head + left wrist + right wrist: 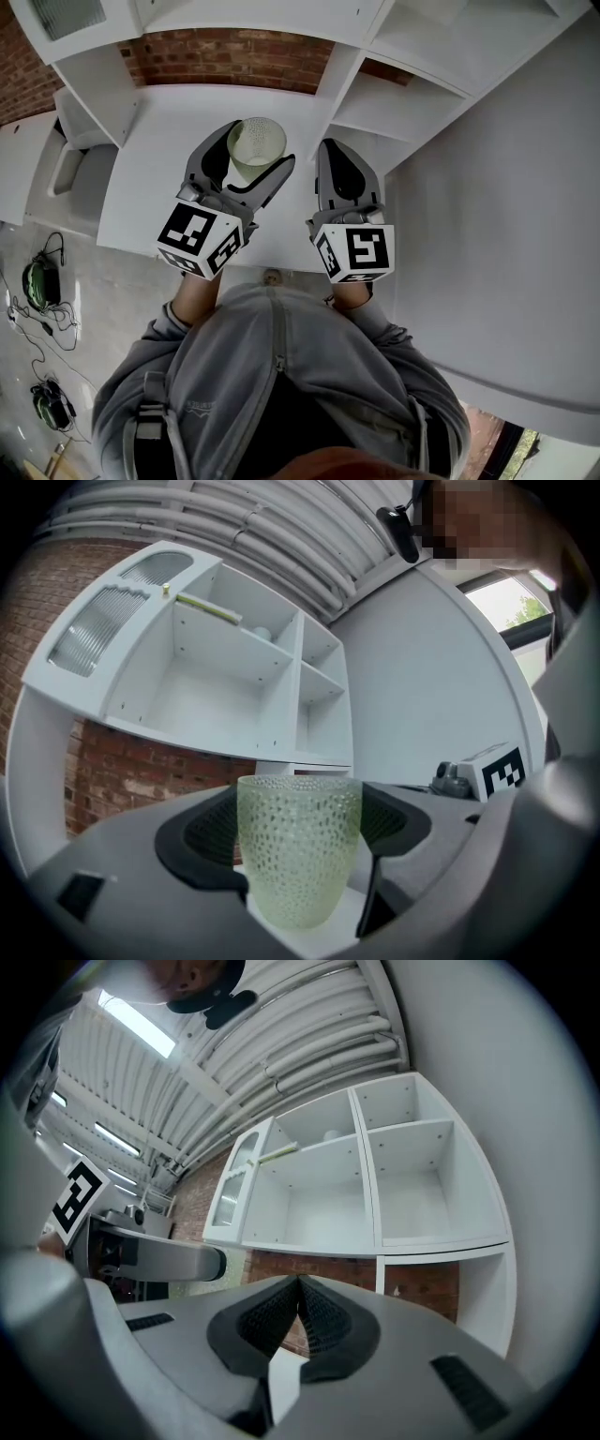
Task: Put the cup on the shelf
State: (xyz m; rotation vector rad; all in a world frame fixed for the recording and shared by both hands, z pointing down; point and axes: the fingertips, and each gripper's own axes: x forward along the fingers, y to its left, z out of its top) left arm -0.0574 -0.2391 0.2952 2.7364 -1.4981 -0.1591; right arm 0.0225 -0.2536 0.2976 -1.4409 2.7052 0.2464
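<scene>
Dimpled cup clasped in the left gripper, low on the table.
The left gripper's (255, 148) ribbed black pads press both sides of the translucent pale-green, pebble-textured cup (298, 846), which stands upright on the smooth white table (169, 141) below the white compartmented shelf unit (216, 677). The right gripper (298, 1290) is empty, its jaws pinched together.

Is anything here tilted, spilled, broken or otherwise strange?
Nothing stands out. The cup stands upright and whole in the left claw, with no spill visible on the white desk. The right claw is shut and empty.
</scene>
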